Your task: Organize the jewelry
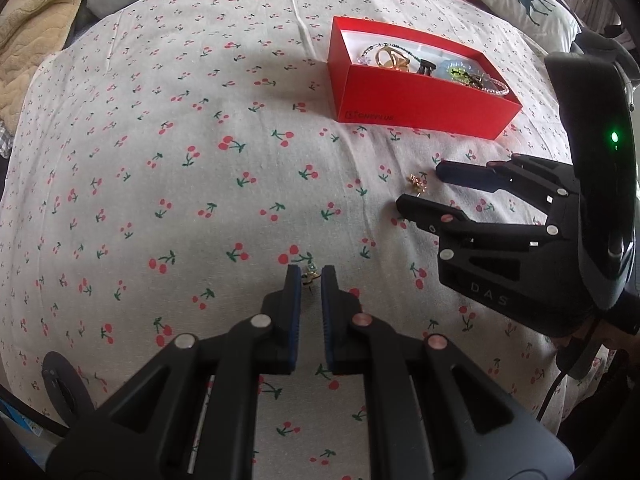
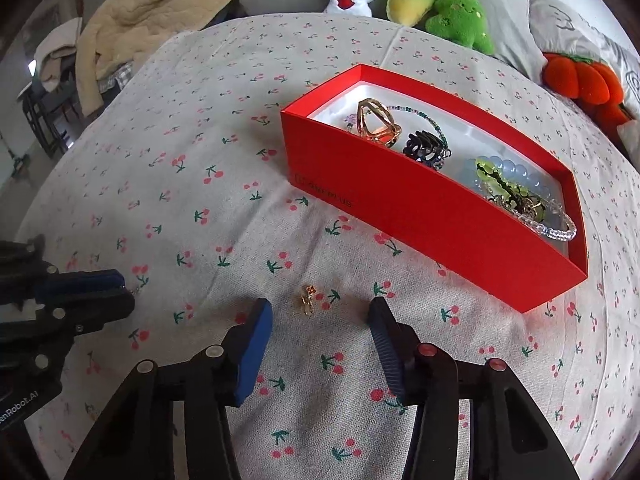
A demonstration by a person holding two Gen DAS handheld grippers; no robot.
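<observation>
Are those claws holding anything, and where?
The left gripper pinches a small earring at its tips. The right gripper is open, an earring lying loose between its fingers.

Left gripper (image 1: 311,274) is low over the sheet, pointing forward, with its blue-padded fingers (image 1: 293,280) pulled in to a narrow gap and what looks like a small earring sitting between the tips; can't tell if it's actually pinched. Right gripper (image 2: 318,312) is also angled down, jaws spread wide apart, nothing touching either pad. The two sit near each other, right one coming in from the side.
</observation>
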